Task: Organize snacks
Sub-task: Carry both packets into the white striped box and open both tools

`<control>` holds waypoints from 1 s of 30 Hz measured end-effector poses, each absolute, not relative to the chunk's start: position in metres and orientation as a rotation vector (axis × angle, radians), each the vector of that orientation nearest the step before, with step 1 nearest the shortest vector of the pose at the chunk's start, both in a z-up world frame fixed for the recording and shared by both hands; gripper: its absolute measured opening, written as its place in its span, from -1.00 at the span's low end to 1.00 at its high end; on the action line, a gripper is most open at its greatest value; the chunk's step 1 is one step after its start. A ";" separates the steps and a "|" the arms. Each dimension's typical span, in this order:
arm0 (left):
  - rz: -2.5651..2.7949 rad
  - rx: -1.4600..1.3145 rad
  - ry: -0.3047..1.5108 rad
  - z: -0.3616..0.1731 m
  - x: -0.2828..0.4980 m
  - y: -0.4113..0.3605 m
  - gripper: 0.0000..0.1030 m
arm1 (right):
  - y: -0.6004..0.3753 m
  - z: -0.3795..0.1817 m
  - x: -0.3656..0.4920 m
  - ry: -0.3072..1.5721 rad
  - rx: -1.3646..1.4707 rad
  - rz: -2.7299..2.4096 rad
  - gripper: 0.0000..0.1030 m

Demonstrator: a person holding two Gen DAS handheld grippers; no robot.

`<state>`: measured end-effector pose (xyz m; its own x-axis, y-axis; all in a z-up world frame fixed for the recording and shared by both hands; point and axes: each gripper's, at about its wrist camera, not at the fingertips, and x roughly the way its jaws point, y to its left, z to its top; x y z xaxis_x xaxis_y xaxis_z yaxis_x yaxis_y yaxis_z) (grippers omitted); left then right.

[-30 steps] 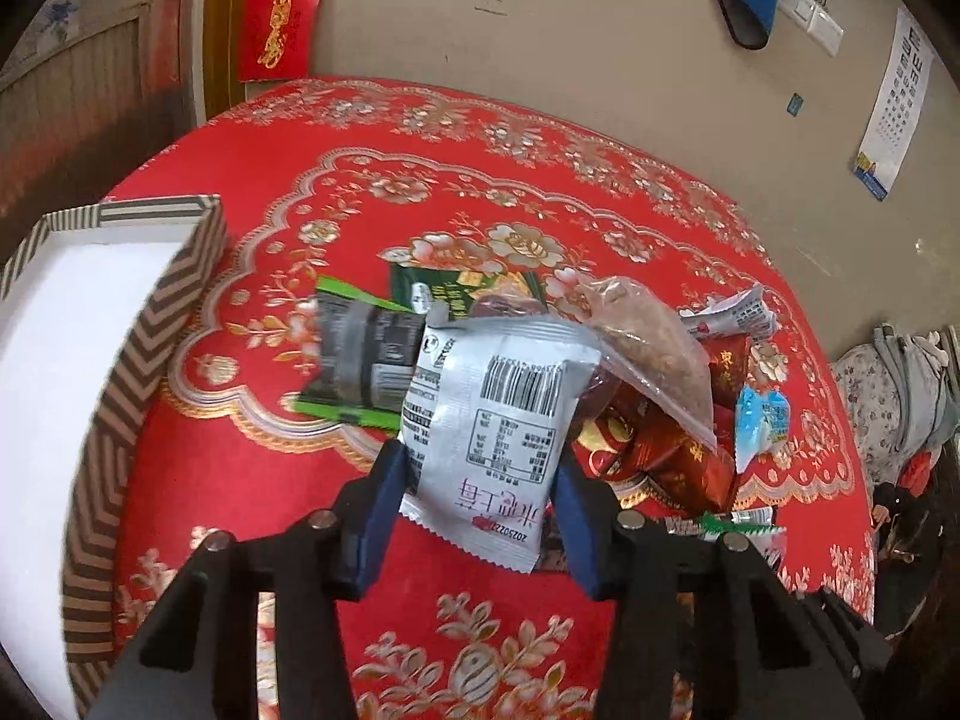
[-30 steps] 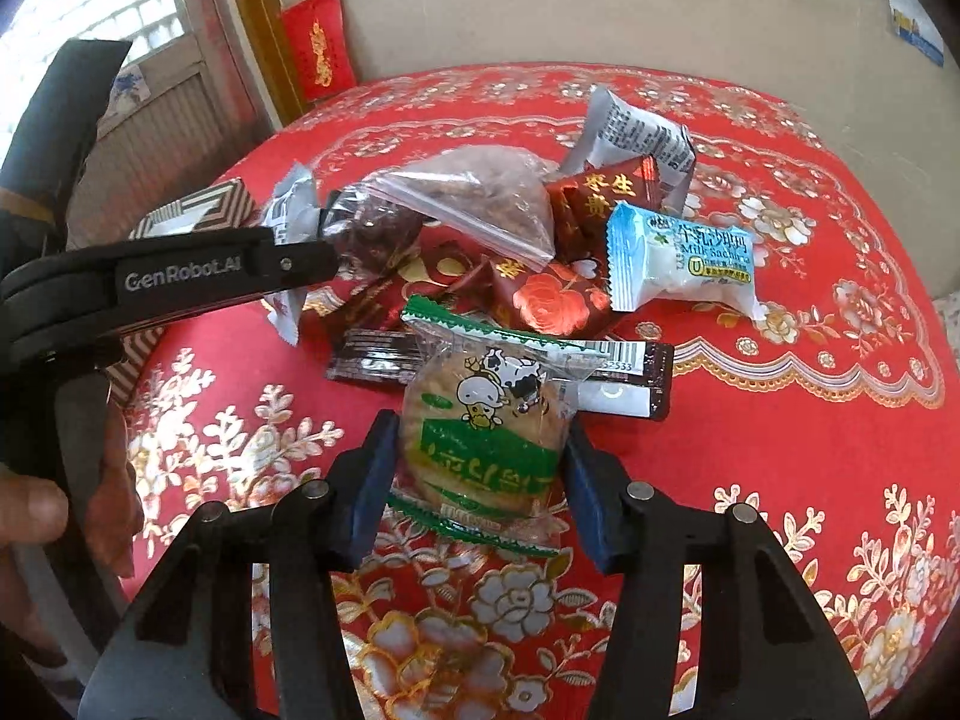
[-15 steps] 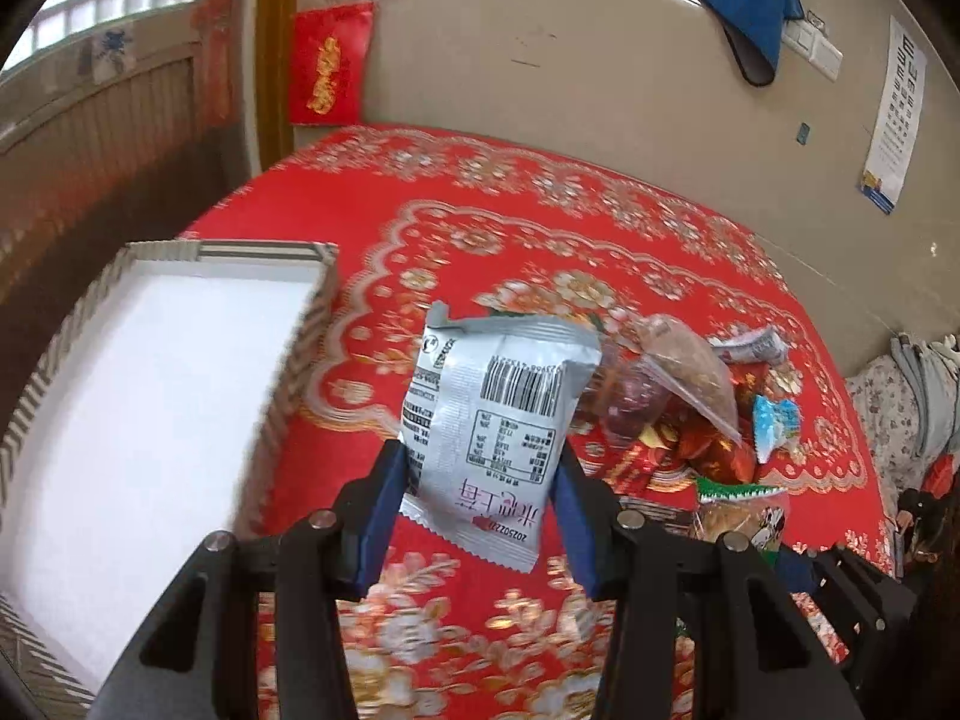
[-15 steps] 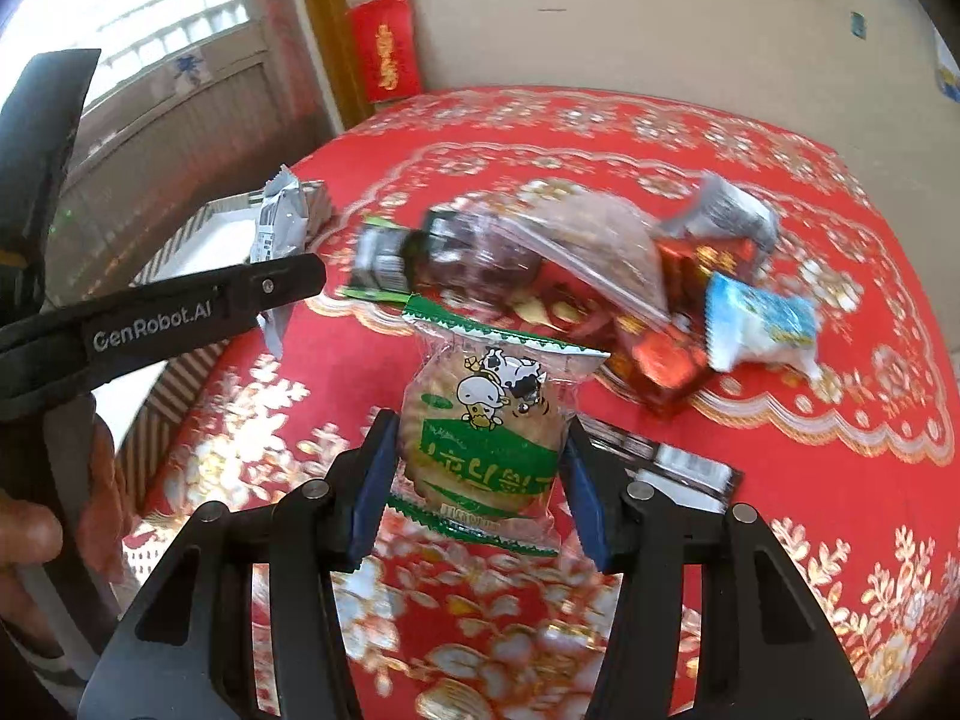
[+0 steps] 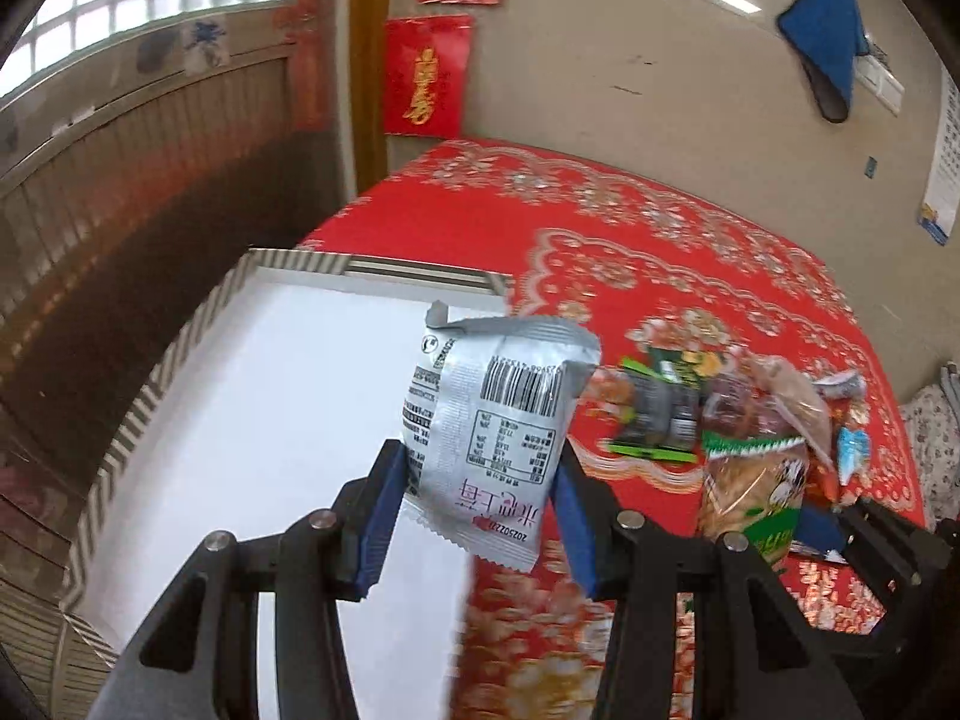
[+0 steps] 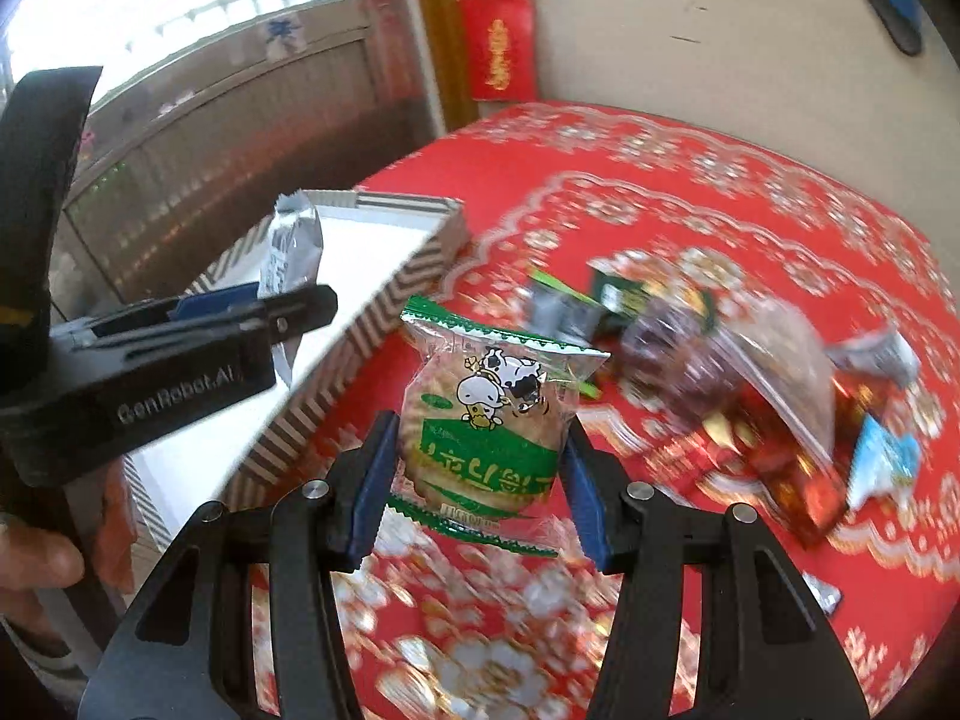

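We are viewing a red table (image 5: 690, 276) bearing a striped box (image 5: 150, 396) at its left edge; the box interior visible is lying bare, so sorting is barely beginning. The snack pile (image 6: 750, 372) is awaiting at the right. We are holding a silver packet (image 5: 498, 420) clamped in the left gripper (image 5: 474, 516) above the box's right rim, and a green biscuit pack (image 6: 486, 420) clamped in the right gripper (image 6: 480, 480) beside the box.

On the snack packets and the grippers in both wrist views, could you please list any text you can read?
"GenRobot.AI": side of the left gripper.
"20250221": date stamp on the silver packet; its other print is too small.
Green biscuit packet: lettering not legible.
Red wall hanging: gold characters blurred.
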<state>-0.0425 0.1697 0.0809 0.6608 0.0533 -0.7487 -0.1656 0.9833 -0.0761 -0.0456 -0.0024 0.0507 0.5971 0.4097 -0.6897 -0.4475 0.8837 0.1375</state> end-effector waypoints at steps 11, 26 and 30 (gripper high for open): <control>0.209 -0.148 0.938 0.074 -0.007 0.237 -0.02 | 0.070 0.065 0.001 0.785 -0.110 0.607 0.01; 0.336 -0.166 1.035 0.040 0.049 0.294 -0.02 | 0.147 0.049 0.061 0.848 -0.196 0.682 0.01; 0.340 -0.177 1.062 0.032 0.057 0.299 -0.02 | 0.156 0.042 0.074 0.875 -0.217 0.679 0.01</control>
